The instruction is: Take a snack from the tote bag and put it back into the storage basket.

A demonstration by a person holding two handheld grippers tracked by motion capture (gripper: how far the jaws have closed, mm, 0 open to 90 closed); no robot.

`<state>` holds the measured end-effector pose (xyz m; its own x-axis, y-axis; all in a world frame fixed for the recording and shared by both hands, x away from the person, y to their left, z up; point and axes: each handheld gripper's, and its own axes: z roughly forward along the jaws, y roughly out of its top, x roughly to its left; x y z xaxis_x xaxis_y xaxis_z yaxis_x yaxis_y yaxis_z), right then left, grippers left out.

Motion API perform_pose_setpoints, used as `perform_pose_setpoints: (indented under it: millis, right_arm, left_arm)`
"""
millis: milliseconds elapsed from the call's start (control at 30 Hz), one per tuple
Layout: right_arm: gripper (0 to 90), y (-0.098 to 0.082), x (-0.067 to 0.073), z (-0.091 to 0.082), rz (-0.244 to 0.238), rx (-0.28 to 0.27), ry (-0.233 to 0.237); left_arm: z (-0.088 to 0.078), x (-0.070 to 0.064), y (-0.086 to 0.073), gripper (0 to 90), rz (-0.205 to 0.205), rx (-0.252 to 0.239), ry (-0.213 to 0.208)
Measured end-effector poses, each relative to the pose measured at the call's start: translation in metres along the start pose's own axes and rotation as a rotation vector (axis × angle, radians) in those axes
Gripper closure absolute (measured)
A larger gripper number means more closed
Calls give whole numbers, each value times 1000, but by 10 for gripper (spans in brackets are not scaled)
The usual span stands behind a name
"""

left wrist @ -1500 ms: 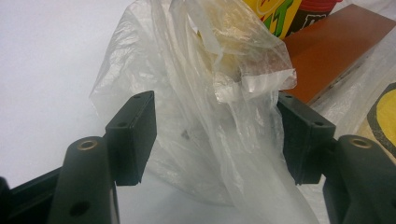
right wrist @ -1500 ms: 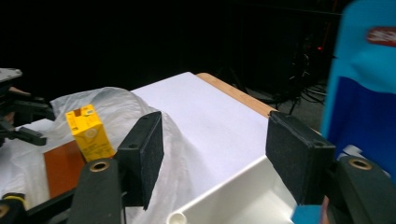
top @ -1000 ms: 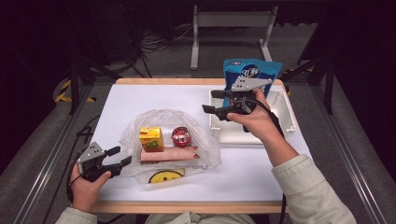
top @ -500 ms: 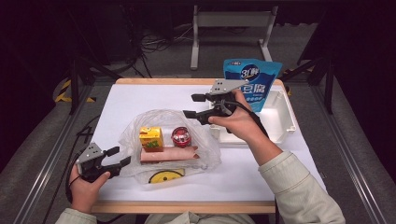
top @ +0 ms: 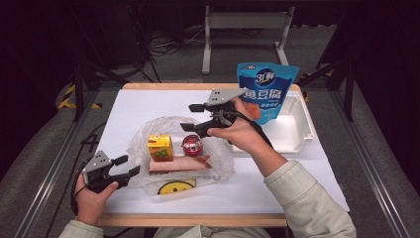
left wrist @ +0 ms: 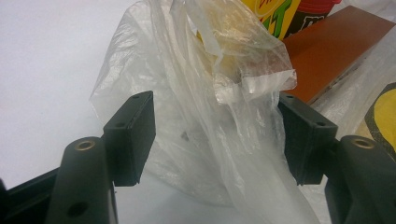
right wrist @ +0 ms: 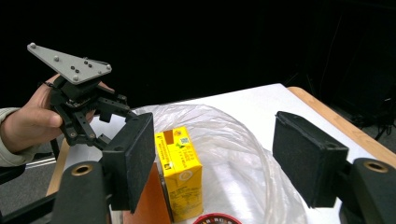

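Left gripper [top: 125,166], jaws spread wide around the plastic bag's [top: 148,130] crumpled edge, sits near the desk's [top: 124,106] front-left corner. Right gripper [top: 190,117], wide open and empty, hovers above the bag's yellow juice carton [right wrist: 180,172].

The right gripper [right wrist: 215,154] has its two black jaws wide apart above a clear plastic bag [right wrist: 233,140]. A yellow juice carton [right wrist: 180,172] stands upright inside. Farther off, a hand holds the left gripper [right wrist: 100,121] at the bag's edge.
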<state>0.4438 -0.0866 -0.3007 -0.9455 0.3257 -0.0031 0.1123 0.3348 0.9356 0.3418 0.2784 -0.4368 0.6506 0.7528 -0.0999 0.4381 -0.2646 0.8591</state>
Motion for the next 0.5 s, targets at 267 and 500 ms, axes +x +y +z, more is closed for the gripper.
perform_pose_setpoints:
  millis: [267,500]
  right_arm:
    - [293,-3,4,16,8,32,25]
    - [287,-6,7,33,14,59,48]
  left_arm:
    - [0,-1,0,347,2,2,0]
    - [-2,0,-1,346,-4,-2,0]
